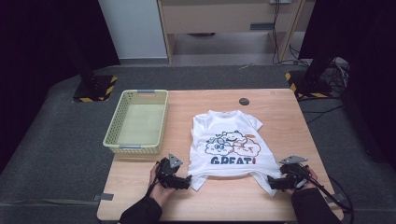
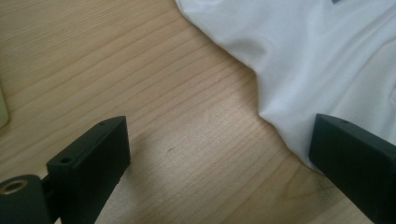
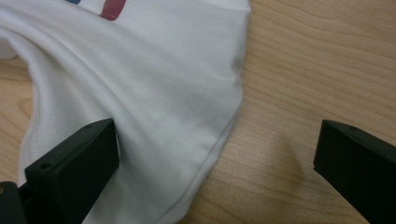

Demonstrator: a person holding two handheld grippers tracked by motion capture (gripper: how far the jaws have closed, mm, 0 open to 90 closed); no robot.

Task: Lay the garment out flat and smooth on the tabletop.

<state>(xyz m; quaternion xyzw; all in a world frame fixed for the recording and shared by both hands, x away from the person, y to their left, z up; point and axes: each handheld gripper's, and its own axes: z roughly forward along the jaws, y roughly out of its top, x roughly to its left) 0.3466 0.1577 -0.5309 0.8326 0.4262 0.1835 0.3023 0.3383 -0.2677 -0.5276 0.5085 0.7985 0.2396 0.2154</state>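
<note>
Shirt (image 1: 227, 140) lies flat, print up, on the tabletop (image 1: 280, 116) beside the basket (image 1: 137, 122). Left gripper (image 1: 183, 182) and right gripper (image 1: 274, 182), jaws apart, flank its hem corners, apparently ready to pinch for folding.

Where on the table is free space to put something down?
Bare wood runs between the basket and the t-shirt, along the far edge beside the small black disc, and right of the shirt. The near edge is crowded: the left gripper and right gripper flank the hem.
</note>
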